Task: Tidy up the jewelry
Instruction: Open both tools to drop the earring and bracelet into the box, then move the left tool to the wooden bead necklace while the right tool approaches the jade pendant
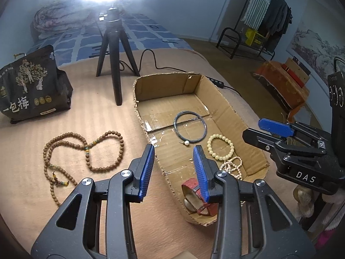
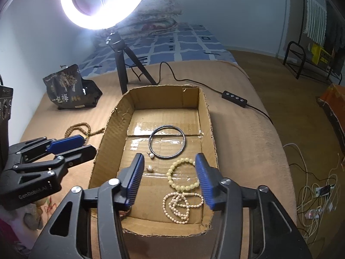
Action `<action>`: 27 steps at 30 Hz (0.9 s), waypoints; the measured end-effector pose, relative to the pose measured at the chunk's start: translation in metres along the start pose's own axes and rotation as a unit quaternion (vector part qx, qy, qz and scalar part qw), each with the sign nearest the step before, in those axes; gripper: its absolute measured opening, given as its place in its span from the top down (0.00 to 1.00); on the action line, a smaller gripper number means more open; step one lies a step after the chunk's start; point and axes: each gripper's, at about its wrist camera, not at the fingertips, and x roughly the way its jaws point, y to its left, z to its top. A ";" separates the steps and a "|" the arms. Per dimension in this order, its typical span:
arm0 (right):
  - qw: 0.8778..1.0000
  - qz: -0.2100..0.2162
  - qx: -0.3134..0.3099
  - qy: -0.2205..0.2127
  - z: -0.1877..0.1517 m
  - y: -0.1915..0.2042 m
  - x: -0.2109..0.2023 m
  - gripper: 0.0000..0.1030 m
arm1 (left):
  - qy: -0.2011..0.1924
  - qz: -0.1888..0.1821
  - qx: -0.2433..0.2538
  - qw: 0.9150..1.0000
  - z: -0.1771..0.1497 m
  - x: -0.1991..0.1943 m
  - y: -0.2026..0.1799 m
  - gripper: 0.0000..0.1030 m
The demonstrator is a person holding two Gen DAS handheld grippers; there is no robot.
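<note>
Brown bead necklace point(image 1: 84, 153) lies loose on blanket point(image 1: 32, 194) beside cardboard box point(image 1: 220, 105), probably light, floppy, best pinched mid-strand; left gripper point(image 1: 173, 170) and right gripper point(image 2: 170, 181) both apart, empty.

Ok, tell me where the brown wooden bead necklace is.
In the left wrist view, the brown bead necklace lies on the tan blanket, left of the cardboard box, below the black snack bag.

Left gripper point(image 1: 173, 150) open, nothing between pads, above near wall of cardboard box point(image 1: 217, 92). Inside box: dark bangle point(image 1: 190, 128), yellow bead bracelet point(image 1: 220, 146), red watch point(image 1: 197, 198). Brown bead necklace point(image 1: 86, 153) on blanket, left of box.
</note>
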 end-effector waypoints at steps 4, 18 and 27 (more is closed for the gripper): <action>1.000 -0.005 0.001 -0.004 0.000 0.001 -0.004 0.34 | 0.001 0.004 0.000 1.000 -0.003 -0.006 0.004 0.64; 1.000 -0.019 0.011 0.020 -0.002 0.012 -0.003 0.28 | -0.018 0.040 -0.007 0.999 -0.010 -0.047 0.045 0.42; 1.000 -0.016 0.009 0.003 -0.001 0.023 -0.007 0.28 | -0.018 0.077 -0.053 0.995 -0.029 -0.080 0.121 0.42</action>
